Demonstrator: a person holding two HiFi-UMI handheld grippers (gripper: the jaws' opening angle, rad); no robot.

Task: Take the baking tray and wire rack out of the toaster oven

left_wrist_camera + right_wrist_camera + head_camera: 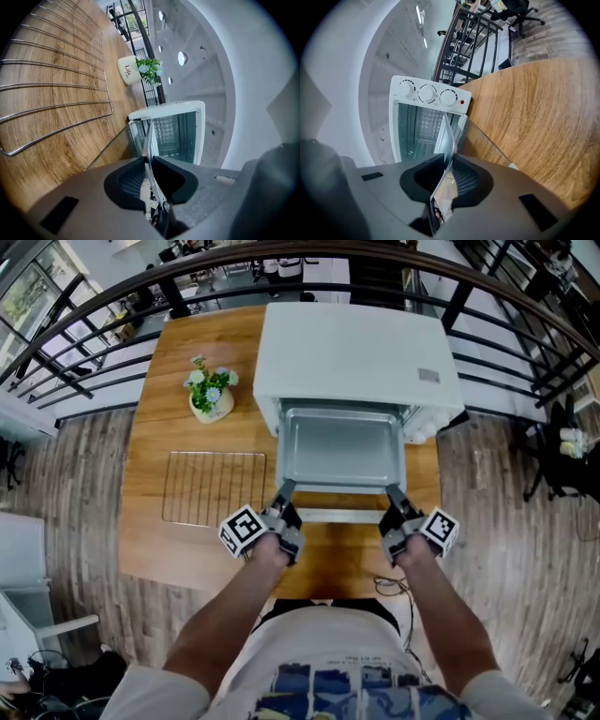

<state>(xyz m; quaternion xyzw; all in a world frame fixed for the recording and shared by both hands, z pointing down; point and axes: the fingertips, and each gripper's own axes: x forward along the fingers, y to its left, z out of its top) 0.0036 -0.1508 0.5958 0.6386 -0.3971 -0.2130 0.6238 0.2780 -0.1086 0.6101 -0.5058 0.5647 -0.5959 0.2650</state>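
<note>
Left gripper: lower centre of the head view; jaws narrowed to a slit, clamped on the near-left rim of the grey rectangular metal baking tray.
Right gripper: lower centre-right; jaws pinched the same way on the near-right rim.
Baking tray: frame centre, level, far end in the oven mouth, near end over the door.
Glass oven door: folded down under the tray's near edge.
Silver wire rack: flat on the brown wooden table, left of the tray, outside the oven.
White boxy toaster oven: upper centre.
White pot of flowers: upper left, beside the oven.
</note>
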